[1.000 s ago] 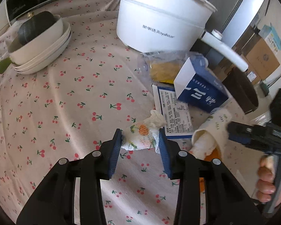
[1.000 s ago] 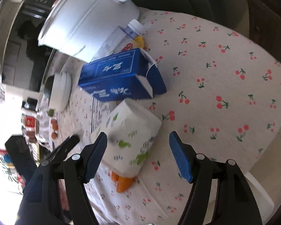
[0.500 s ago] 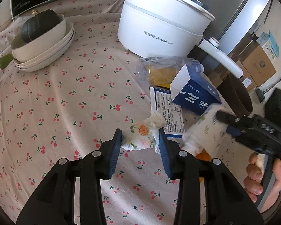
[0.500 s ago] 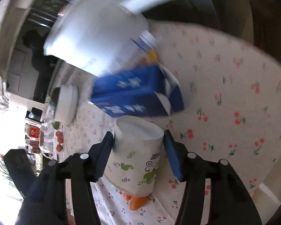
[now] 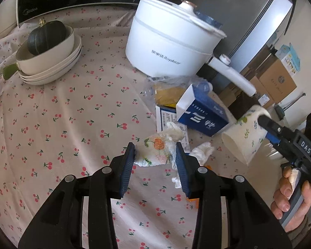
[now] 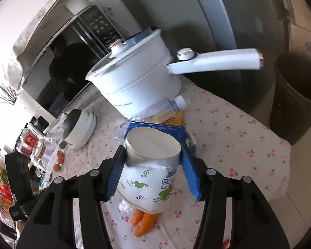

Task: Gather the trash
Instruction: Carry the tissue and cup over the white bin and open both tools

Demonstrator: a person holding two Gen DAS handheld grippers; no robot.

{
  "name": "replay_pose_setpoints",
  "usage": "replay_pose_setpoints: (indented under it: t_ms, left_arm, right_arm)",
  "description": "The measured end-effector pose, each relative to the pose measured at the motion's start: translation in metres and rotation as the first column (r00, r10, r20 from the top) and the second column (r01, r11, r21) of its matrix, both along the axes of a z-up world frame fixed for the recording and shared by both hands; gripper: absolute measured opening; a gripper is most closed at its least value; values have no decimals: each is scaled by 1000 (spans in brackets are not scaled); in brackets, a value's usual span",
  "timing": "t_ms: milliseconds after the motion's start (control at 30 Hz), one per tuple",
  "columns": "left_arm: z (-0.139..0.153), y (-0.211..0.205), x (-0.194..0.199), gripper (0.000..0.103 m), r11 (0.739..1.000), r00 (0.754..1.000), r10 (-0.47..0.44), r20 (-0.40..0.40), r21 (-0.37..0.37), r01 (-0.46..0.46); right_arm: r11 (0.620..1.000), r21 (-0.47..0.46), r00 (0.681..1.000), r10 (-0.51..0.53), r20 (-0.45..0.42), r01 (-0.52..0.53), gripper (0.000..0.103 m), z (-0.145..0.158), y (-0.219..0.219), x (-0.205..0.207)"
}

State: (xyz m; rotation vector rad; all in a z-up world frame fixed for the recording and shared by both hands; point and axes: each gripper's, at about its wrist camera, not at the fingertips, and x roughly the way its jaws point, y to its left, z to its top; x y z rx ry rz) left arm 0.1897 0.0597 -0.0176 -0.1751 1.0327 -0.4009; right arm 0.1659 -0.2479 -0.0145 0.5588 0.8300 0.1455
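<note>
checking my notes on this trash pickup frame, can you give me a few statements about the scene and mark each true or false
1. The right gripper is shut on the paper cup. True.
2. The paper cup stands on the tablecloth. False: the left wrist view shows it held above the cloth, tilted.
3. The left gripper holds the crumpled tissue. True.
4. The blue carton stands upright. False: it lies on its side.
5. The white pot has no lid. False: a lid with a knob covers it.
6. A dark squash sits in the top bowl of the stacked bowls. True.
</note>
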Motion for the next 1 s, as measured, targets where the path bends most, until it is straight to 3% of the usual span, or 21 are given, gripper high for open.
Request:
replay_pose_setpoints:
  t_ms: [300, 700, 833, 1000]
  left_arm:
    - [21, -26, -28, 37, 996, 996, -72, 45, -44, 74]
    - [13, -91, -87, 38, 983, 986, -169, -14, 76, 170]
    - [4, -111, -110, 38, 973, 981, -193, -29, 123, 196]
    - [-25, -147, -143, 39, 942, 955, -276, -109, 164, 291]
  right_arm:
    - [997, -75, 1000, -3, -19, 2, 54, 25, -25, -36]
    - [975, -190, 987, 88, -136, -113, 54, 17, -19, -86]
    - [968, -230, 979, 54, -198, -100, 55, -1, -24, -114]
    - [957, -268, 949, 26, -314, -115, 55, -33, -28, -138]
